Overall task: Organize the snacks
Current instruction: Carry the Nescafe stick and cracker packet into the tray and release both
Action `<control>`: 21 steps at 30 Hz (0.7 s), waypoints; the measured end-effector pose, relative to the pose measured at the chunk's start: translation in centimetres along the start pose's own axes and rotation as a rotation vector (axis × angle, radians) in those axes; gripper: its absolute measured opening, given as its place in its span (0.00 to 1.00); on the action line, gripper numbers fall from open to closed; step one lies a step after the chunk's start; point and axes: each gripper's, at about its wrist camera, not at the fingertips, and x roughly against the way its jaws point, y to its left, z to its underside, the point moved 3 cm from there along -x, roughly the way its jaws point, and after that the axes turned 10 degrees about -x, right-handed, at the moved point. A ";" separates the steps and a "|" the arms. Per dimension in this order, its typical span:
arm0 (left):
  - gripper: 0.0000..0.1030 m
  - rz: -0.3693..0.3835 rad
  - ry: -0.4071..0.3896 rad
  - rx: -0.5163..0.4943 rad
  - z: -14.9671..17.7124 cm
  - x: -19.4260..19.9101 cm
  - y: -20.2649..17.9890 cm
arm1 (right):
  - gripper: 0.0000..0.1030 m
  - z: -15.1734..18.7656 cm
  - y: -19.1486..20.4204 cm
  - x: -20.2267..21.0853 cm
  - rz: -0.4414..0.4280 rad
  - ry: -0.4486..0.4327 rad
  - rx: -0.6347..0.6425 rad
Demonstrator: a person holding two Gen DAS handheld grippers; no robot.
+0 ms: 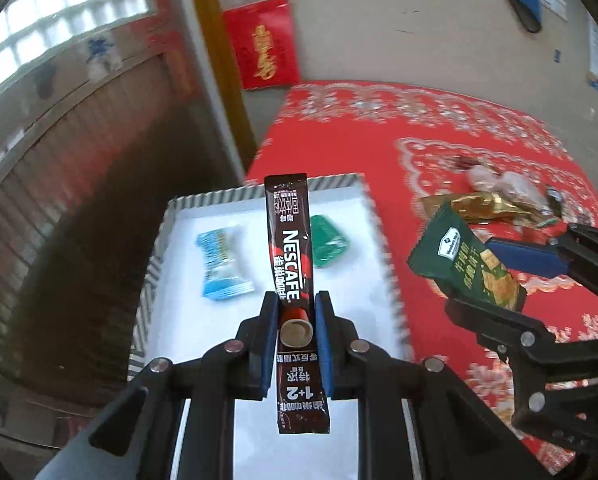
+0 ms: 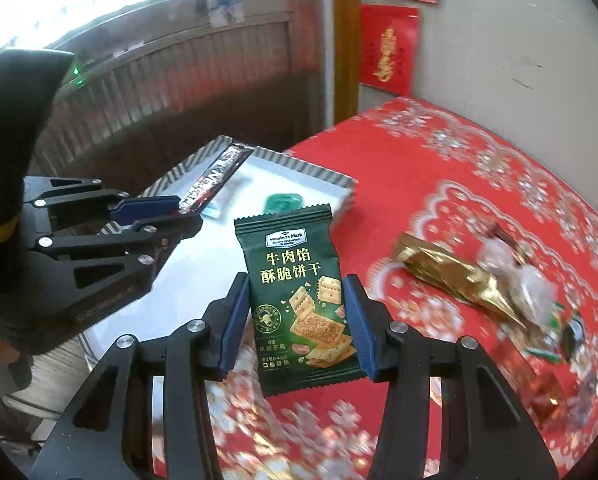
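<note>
My left gripper (image 1: 296, 299) is shut on a brown Nescafe coffee stick (image 1: 289, 240) and holds it above the white tray (image 1: 259, 196) with the striped rim. In the tray lie a blue-white candy (image 1: 223, 260) and a green candy (image 1: 328, 246). My right gripper (image 2: 297, 284) is shut on a dark green cracker packet (image 2: 299, 300) and holds it above the red tablecloth, just right of the tray (image 2: 323, 174). The right gripper with its packet (image 1: 463, 260) also shows in the left wrist view, and the left gripper with the stick (image 2: 215, 178) shows in the right wrist view.
A pile of loose snacks lies on the red patterned tablecloth (image 2: 439, 168): a gold wrapper (image 2: 451, 276), a clear-wrapped sweet (image 2: 515, 264) and small dark pieces (image 2: 571, 332). The gold wrapper also shows in the left wrist view (image 1: 479, 202). A wall with red decorations stands behind the table.
</note>
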 end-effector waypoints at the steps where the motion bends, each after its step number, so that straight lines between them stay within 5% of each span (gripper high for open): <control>1: 0.20 -0.003 0.009 0.011 0.2 -0.4 0.6 | 0.45 -0.3 0.6 -0.5 -0.005 0.006 0.006; 11: 0.20 -0.015 0.100 0.112 1.9 -4.5 5.1 | 0.45 -2.4 4.3 -6.4 -0.053 0.095 0.022; 21: 0.24 -0.007 0.168 0.138 3.2 -7.2 5.6 | 0.45 -1.1 4.6 -11.5 -0.069 0.204 -0.033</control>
